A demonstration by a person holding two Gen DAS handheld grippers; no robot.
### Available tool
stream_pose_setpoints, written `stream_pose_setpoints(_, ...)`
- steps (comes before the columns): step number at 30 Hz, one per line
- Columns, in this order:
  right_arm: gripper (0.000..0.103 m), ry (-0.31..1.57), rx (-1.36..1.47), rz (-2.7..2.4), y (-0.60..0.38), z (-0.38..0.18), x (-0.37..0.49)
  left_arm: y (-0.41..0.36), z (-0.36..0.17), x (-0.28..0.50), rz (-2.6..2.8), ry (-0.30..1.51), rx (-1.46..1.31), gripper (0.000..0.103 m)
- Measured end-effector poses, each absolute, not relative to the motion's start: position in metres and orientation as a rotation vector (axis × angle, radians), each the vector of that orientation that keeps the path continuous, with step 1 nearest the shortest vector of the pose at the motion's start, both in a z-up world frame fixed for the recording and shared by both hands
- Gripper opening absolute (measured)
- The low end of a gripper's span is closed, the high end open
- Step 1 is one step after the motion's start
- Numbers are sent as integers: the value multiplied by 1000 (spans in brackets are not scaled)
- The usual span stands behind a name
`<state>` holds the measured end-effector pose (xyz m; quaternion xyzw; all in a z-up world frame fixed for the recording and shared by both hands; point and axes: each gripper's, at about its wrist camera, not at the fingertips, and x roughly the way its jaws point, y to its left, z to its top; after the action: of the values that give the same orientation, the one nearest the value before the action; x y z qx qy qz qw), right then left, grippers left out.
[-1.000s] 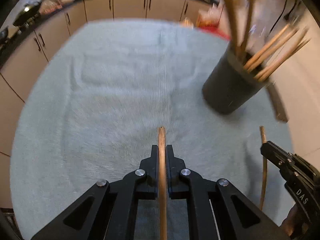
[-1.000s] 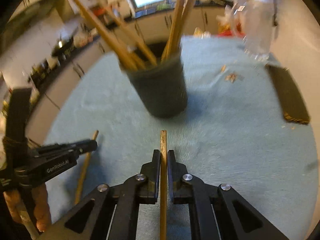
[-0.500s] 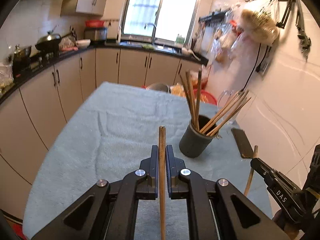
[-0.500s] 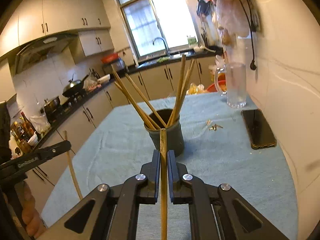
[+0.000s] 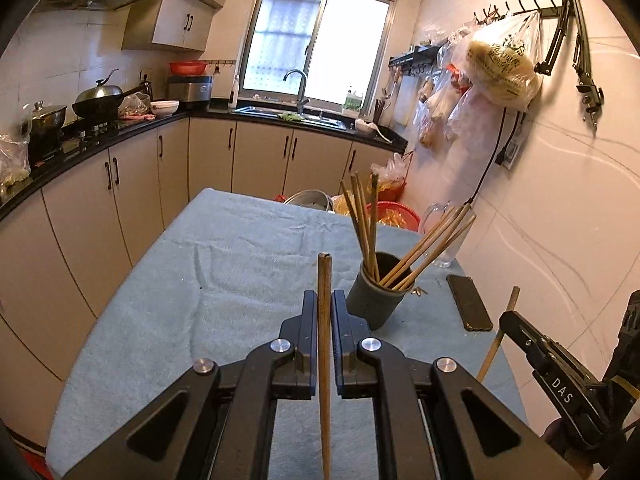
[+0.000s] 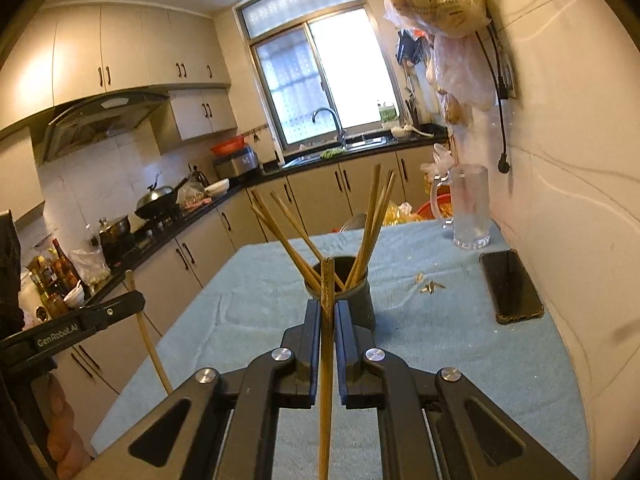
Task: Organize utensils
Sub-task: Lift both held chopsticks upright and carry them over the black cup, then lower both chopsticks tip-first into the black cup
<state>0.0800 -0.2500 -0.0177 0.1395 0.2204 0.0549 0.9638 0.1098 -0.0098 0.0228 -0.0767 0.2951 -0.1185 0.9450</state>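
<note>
A dark grey holder cup (image 5: 376, 300) with several wooden chopsticks (image 5: 366, 224) fanned out stands on the towel-covered table (image 5: 224, 280); it also shows in the right wrist view (image 6: 352, 300). My left gripper (image 5: 325, 300) is shut on a wooden chopstick (image 5: 324, 320), raised above the table, left of and nearer than the cup. My right gripper (image 6: 328, 308) is shut on another chopstick (image 6: 327, 328), held in line with the cup. Each gripper appears in the other's view, the right one (image 5: 516, 320) and the left one (image 6: 132, 300).
A black phone (image 6: 510, 286) lies at the table's right edge by the wall. A glass mug (image 6: 468, 206) stands at the far right corner. Small scraps (image 6: 430, 285) lie between cup and phone. Kitchen counters and cabinets run along the left and back.
Both grippers have risen high above the table and tilted up, each keeping its chopstick. The cup now sits farther away and lower in both views.
</note>
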Motion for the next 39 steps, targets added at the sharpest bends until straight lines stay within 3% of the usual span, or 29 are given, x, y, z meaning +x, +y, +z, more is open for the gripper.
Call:
stream_pose_setpoints(23, 8, 242, 305, 79, -274, 43, 98, -25, 83, 150, -263, 391, -212, 7)
stream_pose_setpoints(39, 8, 77, 329, 27, -283, 67, 173, -61, 97, 216, -294, 259, -265, 7)
